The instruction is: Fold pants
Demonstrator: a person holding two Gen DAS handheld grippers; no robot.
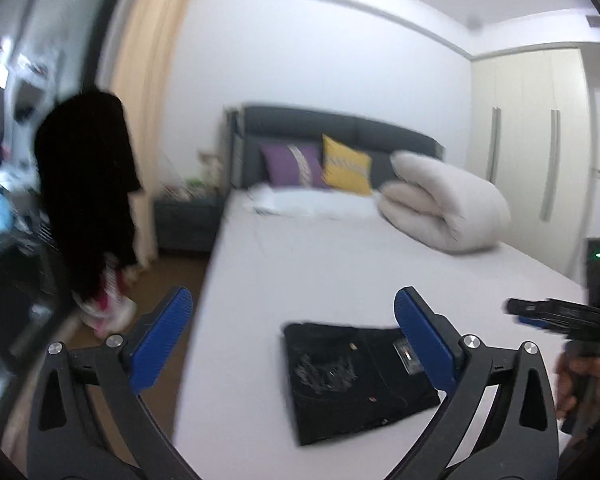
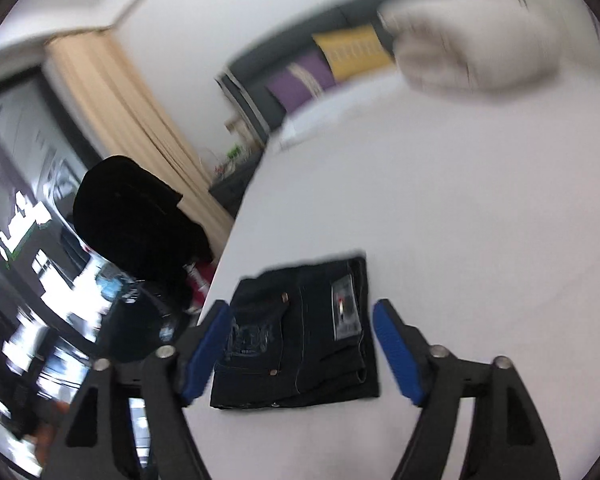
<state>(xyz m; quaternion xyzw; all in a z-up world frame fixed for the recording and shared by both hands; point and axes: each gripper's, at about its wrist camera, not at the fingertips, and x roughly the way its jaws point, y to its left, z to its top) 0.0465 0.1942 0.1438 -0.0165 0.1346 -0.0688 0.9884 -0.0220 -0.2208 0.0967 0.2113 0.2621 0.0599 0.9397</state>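
Note:
The dark pants lie folded into a compact rectangle on the white bed, near its left edge. They also show in the right wrist view, with a label patch facing up. My left gripper is open and empty, held above the pants. My right gripper is open and empty, hovering over the pants; it also shows at the right edge of the left wrist view.
A rolled white duvet lies at the bed's far right. Purple and yellow pillows lean on the grey headboard. A chair draped with black clothing stands left of the bed. A wardrobe is on the right.

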